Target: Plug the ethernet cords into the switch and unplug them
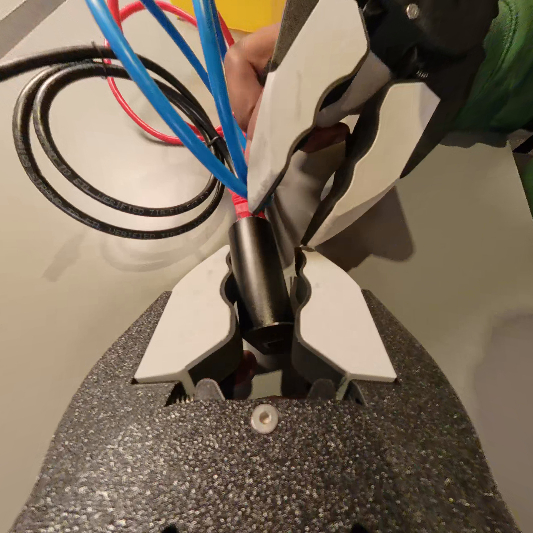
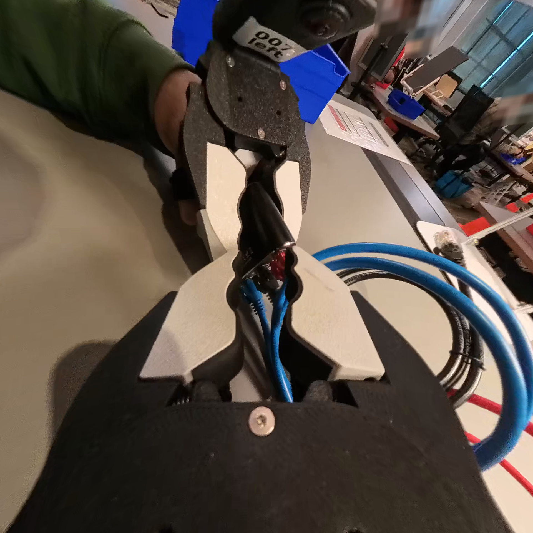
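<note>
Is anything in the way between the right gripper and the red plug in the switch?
Yes. Blue cords run between the fingers of the right gripper, close beside the red plug, so gripping that plug alone looks difficult.

Lettered black cable, gripper sticker, sheet

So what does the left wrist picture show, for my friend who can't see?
The left gripper clamps a black switch with blue cords and a red one plugged in. The right gripper reaches in at the plugs.
</note>
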Available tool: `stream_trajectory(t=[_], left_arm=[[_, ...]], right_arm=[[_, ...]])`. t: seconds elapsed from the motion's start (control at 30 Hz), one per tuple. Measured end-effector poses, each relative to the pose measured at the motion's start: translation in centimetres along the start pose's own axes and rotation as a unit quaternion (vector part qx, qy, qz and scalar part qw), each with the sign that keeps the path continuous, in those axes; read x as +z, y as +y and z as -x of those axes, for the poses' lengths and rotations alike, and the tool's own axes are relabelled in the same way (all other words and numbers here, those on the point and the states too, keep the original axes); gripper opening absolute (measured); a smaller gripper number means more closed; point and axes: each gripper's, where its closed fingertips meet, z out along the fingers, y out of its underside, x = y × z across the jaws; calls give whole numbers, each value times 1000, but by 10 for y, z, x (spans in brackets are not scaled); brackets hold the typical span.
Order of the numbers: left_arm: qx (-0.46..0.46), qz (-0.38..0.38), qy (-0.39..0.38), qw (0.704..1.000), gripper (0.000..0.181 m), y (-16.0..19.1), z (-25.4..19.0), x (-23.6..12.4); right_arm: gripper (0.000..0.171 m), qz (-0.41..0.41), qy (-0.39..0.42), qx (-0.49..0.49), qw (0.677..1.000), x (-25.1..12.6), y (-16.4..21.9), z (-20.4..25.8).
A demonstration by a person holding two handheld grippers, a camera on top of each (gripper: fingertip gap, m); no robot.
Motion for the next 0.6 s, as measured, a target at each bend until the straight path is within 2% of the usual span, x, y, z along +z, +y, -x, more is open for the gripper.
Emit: stream_trajectory(t=[0.2, 0.37, 0.6], left_arm=[[38, 1, -12, 999, 38, 0, -1, 1], [55, -2, -14, 998, 38, -1, -2, 1], [107, -5, -18, 994, 38, 0, -4, 1]], right_arm=[[15, 20, 30, -16, 999, -1, 4, -8], [24, 34, 33, -25, 999, -3, 6, -11], [27, 49, 18, -16, 998, -8, 8, -11]])
